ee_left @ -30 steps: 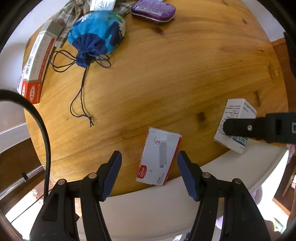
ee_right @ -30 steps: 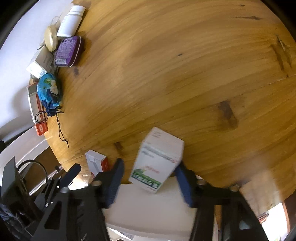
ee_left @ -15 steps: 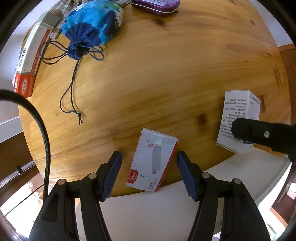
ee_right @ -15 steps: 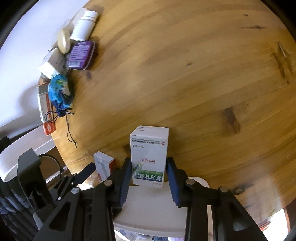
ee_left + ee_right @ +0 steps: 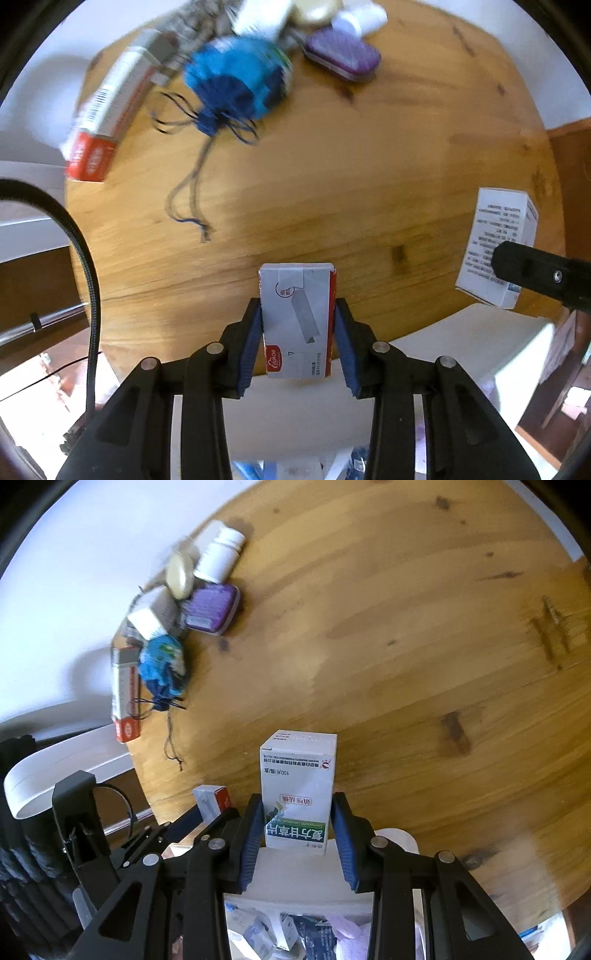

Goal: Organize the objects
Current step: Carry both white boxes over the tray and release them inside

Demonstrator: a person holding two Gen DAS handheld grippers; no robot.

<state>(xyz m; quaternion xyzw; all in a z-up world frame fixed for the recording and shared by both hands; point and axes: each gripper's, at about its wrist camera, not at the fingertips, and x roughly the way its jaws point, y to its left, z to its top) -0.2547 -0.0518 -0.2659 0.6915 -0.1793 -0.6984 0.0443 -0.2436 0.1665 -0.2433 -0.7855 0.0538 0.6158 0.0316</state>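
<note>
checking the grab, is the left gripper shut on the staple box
Shut on it: the left gripper's blue pads press both sides of the staple box.

Both grippers point steeply down at the wooden bench, working right at its near edge. The left gripper has just been closing, and now its blue fingers press on both sides of a small red-and-white box, so it's got a grip. The right gripper is clamped too, blue fingers squeezing the lower half of a white medicine box that stands up between them. In the left camera the tip of the right gripper pokes in further along that same bench edge, so the two sit side by side.
</note>
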